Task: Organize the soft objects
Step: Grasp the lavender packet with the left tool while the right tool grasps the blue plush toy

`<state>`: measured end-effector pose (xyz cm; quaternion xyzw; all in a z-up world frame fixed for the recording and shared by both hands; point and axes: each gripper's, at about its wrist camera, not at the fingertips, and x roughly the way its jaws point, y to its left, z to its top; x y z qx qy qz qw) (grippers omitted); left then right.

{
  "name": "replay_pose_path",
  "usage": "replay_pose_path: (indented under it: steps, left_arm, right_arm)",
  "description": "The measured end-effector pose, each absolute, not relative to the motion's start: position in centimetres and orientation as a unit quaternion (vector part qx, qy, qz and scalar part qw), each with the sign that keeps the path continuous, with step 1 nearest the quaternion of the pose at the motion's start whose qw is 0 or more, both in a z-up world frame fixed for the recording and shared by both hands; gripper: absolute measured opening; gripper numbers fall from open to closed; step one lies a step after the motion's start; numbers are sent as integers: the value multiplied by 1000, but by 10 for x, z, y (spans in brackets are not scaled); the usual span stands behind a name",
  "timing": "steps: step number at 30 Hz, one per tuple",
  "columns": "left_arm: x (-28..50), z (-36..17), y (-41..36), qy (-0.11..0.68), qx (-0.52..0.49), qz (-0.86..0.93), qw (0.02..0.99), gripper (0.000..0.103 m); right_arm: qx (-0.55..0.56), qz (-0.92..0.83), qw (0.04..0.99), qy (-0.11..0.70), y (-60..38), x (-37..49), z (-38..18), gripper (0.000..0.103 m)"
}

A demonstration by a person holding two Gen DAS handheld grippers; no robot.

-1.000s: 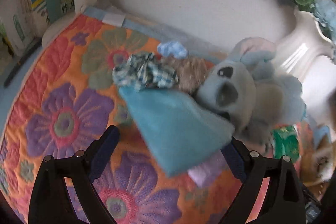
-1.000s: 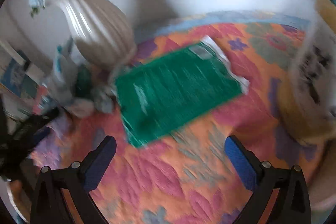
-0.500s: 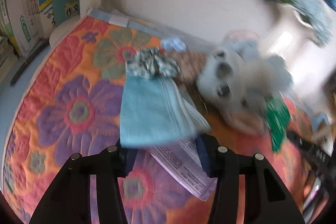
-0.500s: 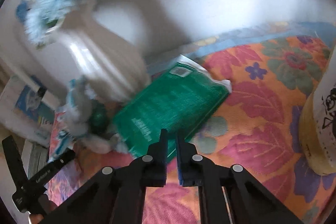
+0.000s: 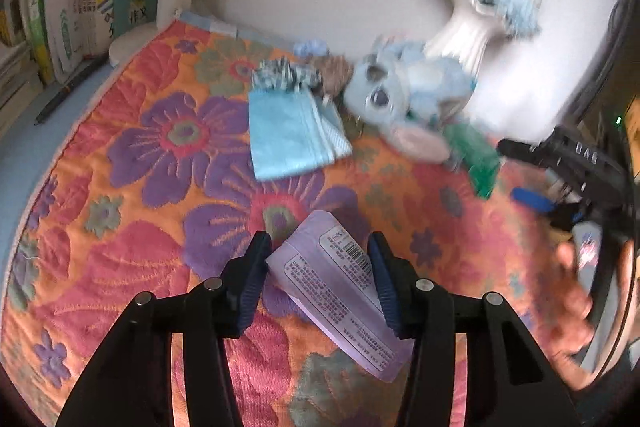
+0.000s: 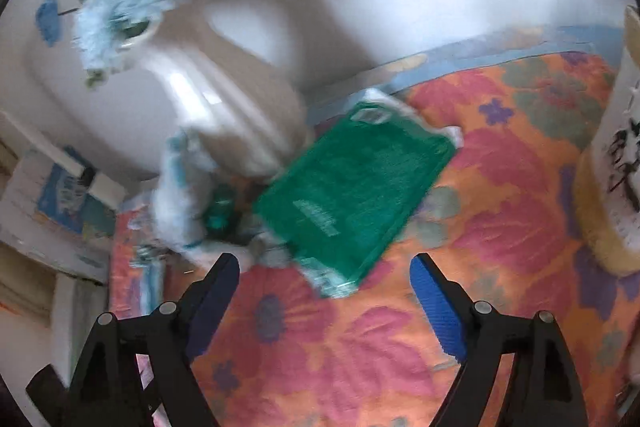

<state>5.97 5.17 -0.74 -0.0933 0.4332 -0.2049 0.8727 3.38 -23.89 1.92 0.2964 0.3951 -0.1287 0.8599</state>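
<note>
Two grippers work over the flowered quilt [image 5: 132, 251]: the left gripper [image 5: 318, 277] has its jaws partway closed on a purple packet [image 5: 340, 301], pads pressing both its sides. The right gripper [image 6: 324, 281] has just been opening and stands wide with nothing between its jaws, a green packet [image 6: 352, 195] lying just ahead of it beside the white vase [image 6: 224, 107]

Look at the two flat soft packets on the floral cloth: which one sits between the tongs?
The purple packet, printed with a barcode, sits between the left tongs, which grip its sides. The green packet lies free beside the white vase, ahead of the open right tongs.
</note>
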Motion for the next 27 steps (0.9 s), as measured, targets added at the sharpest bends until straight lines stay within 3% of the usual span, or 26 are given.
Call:
replay_pose_path:
  steps: [7,11,13,15,16,21,27]
  left_arm:
    - [60,-7,58,426,-113,-187,878,47]
    - [66,-10,58,426,-112,-192,877,47]
    - [66,-11,57,425,-109,-195,877,47]
    - [67,-12,56,427,-107,-197,876,47]
    - [68,-12,55,428,-107,-198,876,47]
    - [69,-12,57,427,-112,-198,875,47]
    - [68,-11,56,424,-109,-197,877,47]
  right_arm:
    - [249,-56,902,349,-183,61,63,86]
    - [259,-95,890,362,-186,105,54,86]
    - [284,-81,882,368,-191,118,44,77]
    - [302,-60,883,355,-193,125,40,50]
    - [305,-49,884,351,-192,127,39,43]
    - [268,-58,903,332,-178,111,49,41]
    - [293,-87,903,303,-168,25,74,42]
